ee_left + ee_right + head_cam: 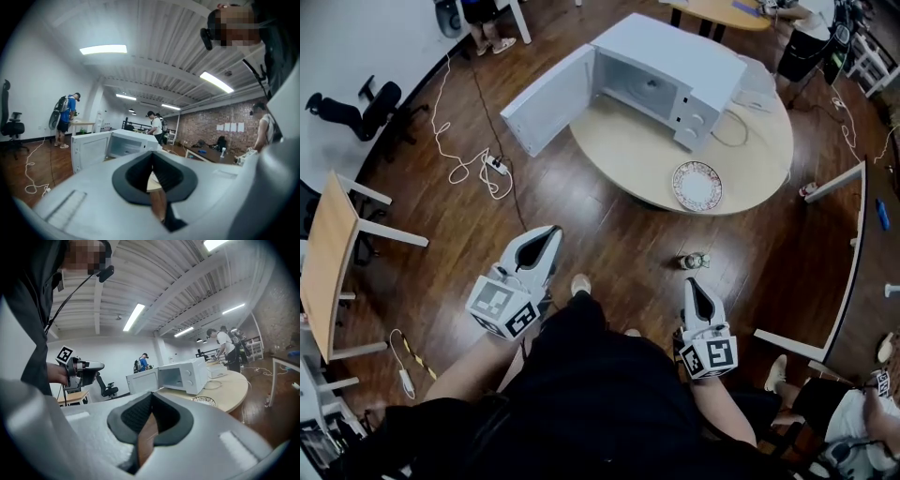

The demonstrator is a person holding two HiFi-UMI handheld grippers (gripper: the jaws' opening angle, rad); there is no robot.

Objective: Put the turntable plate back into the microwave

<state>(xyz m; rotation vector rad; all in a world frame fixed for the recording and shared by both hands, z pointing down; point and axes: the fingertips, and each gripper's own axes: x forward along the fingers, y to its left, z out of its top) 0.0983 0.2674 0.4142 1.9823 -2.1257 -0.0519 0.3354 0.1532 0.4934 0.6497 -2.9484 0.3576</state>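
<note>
Your left gripper [549,232] and right gripper [692,283] are closed, empty. The plate [697,186] lies beside the open microwave [675,66].

Left marker cube [500,307]: black-and-white square patterns, lower left of the head view (codes, not letters or digits).
Right marker cube [710,357]: the same kind of square pattern, lower right of centre in the head view.
Microwave [661,80]: white front and dials, upper centre of the head view; no brand or print can be read.
Wall sheets [229,127]: pale sheets on the brick wall, right of the left gripper view; too small to read.
Readable text: none.
</note>
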